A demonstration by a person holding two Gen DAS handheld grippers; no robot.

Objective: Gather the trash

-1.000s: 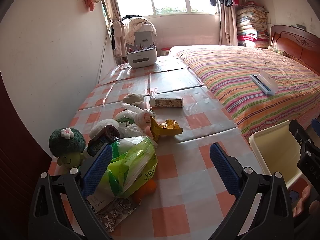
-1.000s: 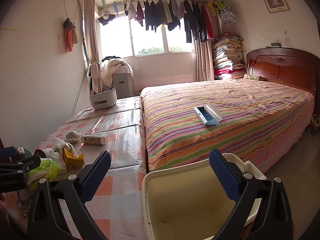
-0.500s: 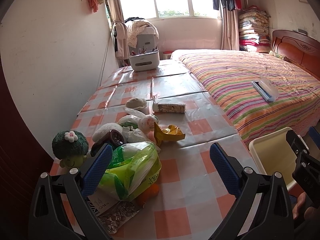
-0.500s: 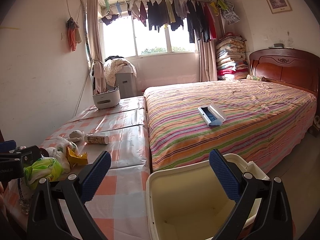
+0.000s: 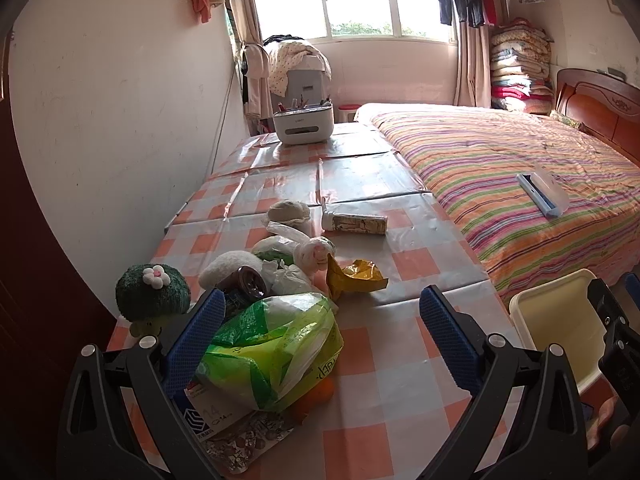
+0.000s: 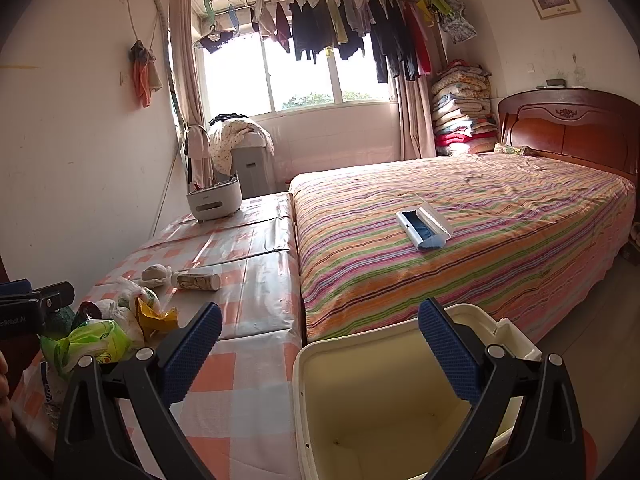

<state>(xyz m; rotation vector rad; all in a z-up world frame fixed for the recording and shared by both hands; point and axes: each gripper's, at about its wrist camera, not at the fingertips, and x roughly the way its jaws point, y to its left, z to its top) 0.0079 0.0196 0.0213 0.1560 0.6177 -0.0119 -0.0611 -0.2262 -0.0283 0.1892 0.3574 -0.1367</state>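
Left gripper [image 5: 320, 320]: jaws spread wide, nothing held between the 2 blue ribbed pads. It hangs above the near end of the checked table [image 5: 400, 360], and its left pad [image 5: 196, 336] overlaps the edge of the trash pile in this view.

Right gripper [image 6: 320, 348]: jaws likewise wide apart and empty. It sits over the open mouth of the cream bin [image 6: 304, 360], which stands just off the table's near corner, beside the striped bed [image 6: 480, 216].

Trash, all on the table's near left portion:
- Green plastic bag [image 5: 276, 344], crumpled and glossy, green and white with yellow trim, lying on top of printed packaging [image 5: 224, 428]; an orange object shows from under its right edge, identity unclear.
- Yellow wrapper [image 5: 356, 276], crushed and partly unfolded, just beyond the bag.
- White crumpled bags [image 5: 292, 268], knotted and bunched, between the yellow wrapper and a dark round container [image 5: 248, 284].
- Small bottle [image 5: 356, 224], lying on its side, white cap pointing left, patterned label, farther up the table.
- Beige wad [image 5: 288, 212], just left of the bottle.

A green plush toy [image 5: 152, 296] with a white flower stands at the left table edge, close beside the pile. A white caddy [image 5: 304, 124] stands at the far end of the table.
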